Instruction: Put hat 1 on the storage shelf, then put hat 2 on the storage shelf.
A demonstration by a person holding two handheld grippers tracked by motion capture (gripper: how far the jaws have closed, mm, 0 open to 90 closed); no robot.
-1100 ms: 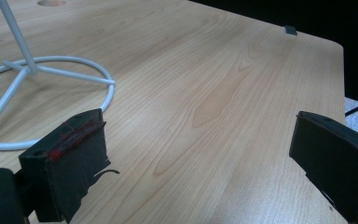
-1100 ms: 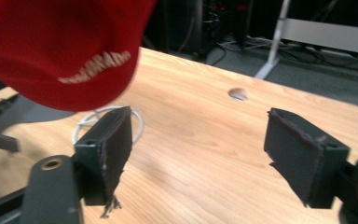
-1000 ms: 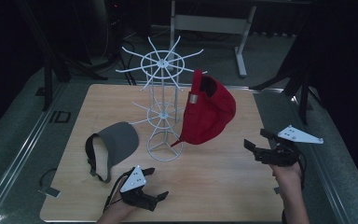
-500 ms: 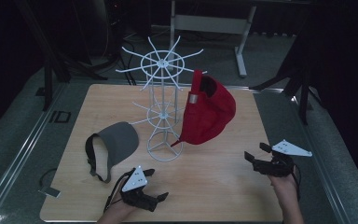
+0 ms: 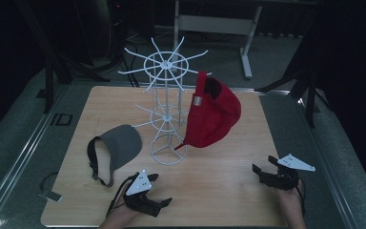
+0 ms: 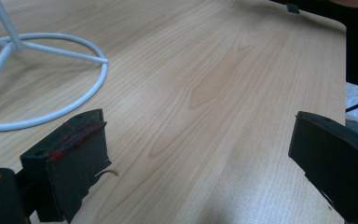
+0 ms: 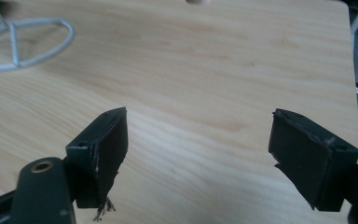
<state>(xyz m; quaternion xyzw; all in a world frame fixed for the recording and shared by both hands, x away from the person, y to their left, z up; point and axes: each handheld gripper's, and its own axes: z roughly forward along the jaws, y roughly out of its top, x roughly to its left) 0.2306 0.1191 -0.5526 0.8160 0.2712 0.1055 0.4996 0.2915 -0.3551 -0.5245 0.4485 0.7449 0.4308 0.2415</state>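
Note:
A red cap (image 5: 214, 113) hangs on the right side of a white wire rack (image 5: 166, 107) that stands mid-table. A grey visor (image 5: 115, 149) lies flat on the wood to the rack's left. My left gripper (image 5: 159, 190) rests low near the front edge, just below the rack's ring base (image 6: 37, 74); its jaws stand wide apart with only bare wood between them (image 6: 200, 154). My right gripper (image 5: 263, 167) sits at the front right of the table, open and empty (image 7: 198, 154), well clear of the cap.
The wooden table (image 5: 219, 186) has bare room between the two grippers. A grey padded floor surrounds it. A white desk frame (image 5: 245, 33) stands behind. The rack's base ring (image 7: 25, 39) lies far left of the right gripper.
The right gripper has drawn back toward the front right corner and lowered to the table. The left gripper has stayed where it was.

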